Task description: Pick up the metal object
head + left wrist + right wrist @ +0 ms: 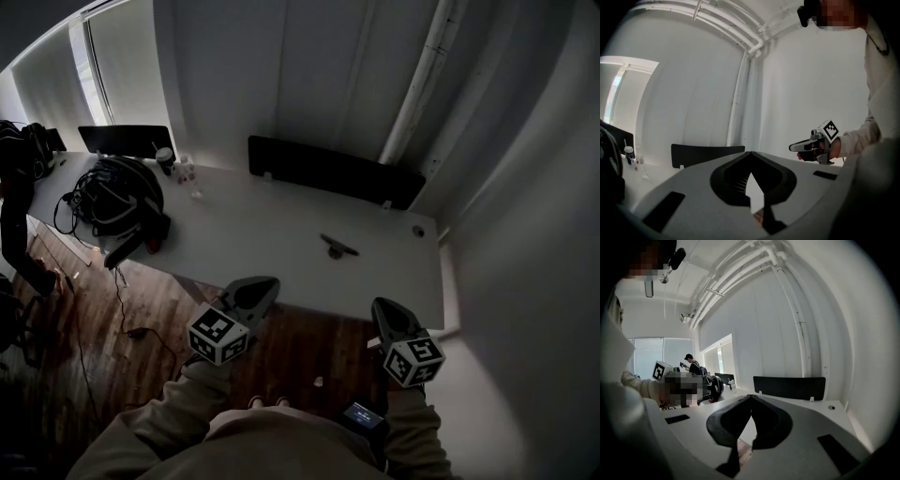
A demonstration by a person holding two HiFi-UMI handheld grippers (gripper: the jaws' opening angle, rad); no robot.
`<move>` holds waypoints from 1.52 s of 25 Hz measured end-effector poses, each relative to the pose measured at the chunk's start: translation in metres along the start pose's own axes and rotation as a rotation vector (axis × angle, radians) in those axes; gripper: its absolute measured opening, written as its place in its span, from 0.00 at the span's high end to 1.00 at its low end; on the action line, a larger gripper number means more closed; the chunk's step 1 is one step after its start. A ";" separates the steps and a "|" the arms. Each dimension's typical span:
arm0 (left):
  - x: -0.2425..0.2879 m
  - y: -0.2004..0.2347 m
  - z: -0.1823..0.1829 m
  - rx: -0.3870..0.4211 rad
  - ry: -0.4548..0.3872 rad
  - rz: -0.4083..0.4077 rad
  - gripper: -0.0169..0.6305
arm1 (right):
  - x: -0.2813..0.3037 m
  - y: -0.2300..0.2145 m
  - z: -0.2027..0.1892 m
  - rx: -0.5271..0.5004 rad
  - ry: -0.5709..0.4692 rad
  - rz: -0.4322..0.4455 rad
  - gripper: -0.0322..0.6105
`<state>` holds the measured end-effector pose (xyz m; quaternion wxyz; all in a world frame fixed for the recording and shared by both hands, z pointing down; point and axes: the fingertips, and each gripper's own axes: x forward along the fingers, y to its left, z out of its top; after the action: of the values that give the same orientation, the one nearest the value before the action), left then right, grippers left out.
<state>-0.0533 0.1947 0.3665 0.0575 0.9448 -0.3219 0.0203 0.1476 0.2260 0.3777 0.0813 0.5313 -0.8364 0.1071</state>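
The small dark metal object [336, 247] lies on the white counter [262, 234], right of its middle and nearer the front edge than the back. It is too small and dim to make out beyond a slim bar with a rounded lump at one side, and only the head view shows it.

The left gripper [259, 285] and the right gripper [385, 308] hang over the wooden floor [141, 323] in front of the counter's front edge, well apart from the object. Each gripper's jaws are pressed together at the tips with nothing between them. The black-and-white square markers [413, 361] on their cubes are patterns, not letters.

A round grommet [418, 230] sits near the right end. A long black divider panel [333, 172] stands along the back edge. At the left end lies a black tangle of cables and gear [117, 195], partly overhanging the front edge, and its parts cannot be told apart. Behind it a small cup [165, 157] carries a band too small to read. A person in dark clothes [14, 211] is cut off by the left border.
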 end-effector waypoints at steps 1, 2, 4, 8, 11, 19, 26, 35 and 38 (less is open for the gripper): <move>0.002 -0.001 -0.001 0.000 0.001 0.001 0.98 | 0.000 -0.003 0.000 0.004 0.000 -0.001 0.93; 0.004 -0.003 -0.002 0.001 0.001 0.002 0.98 | 0.000 -0.006 -0.001 0.008 0.000 -0.001 0.93; 0.008 -0.004 -0.004 -0.001 0.001 0.006 0.98 | 0.000 -0.009 -0.001 0.003 -0.001 0.007 0.93; 0.017 -0.011 -0.008 -0.006 0.005 0.010 0.98 | -0.007 -0.016 -0.007 0.007 -0.001 0.016 0.93; 0.024 -0.021 -0.011 0.004 0.013 0.006 0.98 | -0.016 -0.031 -0.020 0.036 0.005 0.006 0.93; 0.040 -0.020 -0.012 0.024 0.036 -0.001 0.98 | -0.026 -0.053 -0.033 0.049 0.008 0.007 0.93; 0.070 0.017 -0.020 0.000 0.019 0.011 0.98 | 0.004 -0.064 -0.046 0.045 0.027 0.022 0.93; 0.145 0.085 -0.008 -0.002 0.023 -0.058 0.98 | 0.092 -0.100 -0.019 0.046 0.043 0.005 0.93; 0.165 0.118 0.000 -0.004 0.020 -0.052 0.98 | 0.127 -0.113 -0.006 0.045 0.055 -0.009 0.93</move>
<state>0.0051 0.0016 0.3905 0.0631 0.9525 -0.2965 0.0277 0.1967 0.0705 0.4256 0.0927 0.5338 -0.8287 0.1402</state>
